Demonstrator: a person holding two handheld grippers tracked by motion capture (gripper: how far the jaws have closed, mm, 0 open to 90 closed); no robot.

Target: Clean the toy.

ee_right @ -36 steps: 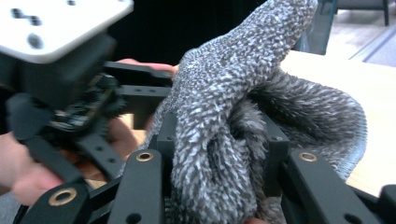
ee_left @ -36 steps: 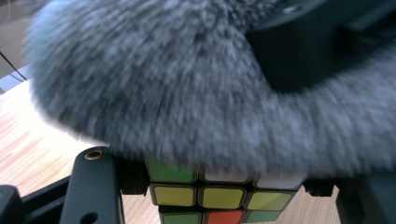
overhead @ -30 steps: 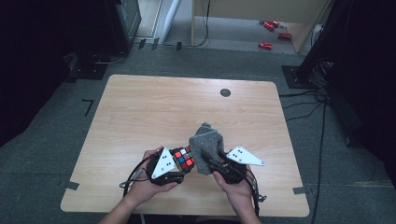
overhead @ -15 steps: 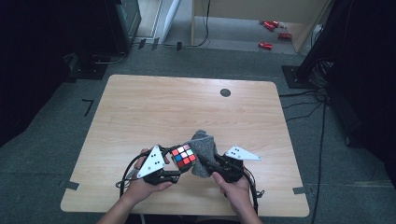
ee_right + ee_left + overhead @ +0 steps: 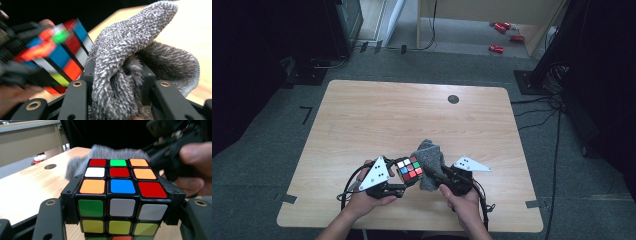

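Hands near the table's front edge hold two grippers, one with a cube and one with a cloth.

Left gripper (image 5: 404, 180) has its black jaws clamped on the sides of a colourful plastic puzzle cube with little square stickers (image 5: 409, 169), held up just above the light wooden table (image 5: 377, 110). Right gripper (image 5: 432, 172) has its jaws squeezed shut on a fluffy grey cloth (image 5: 430, 157), which is bunched up and pressed against the far side of the cube. Further back on the table sits a small dark round hole (image 5: 453, 99). Past the table, on the grey floor, lie some small red things (image 5: 497, 49).
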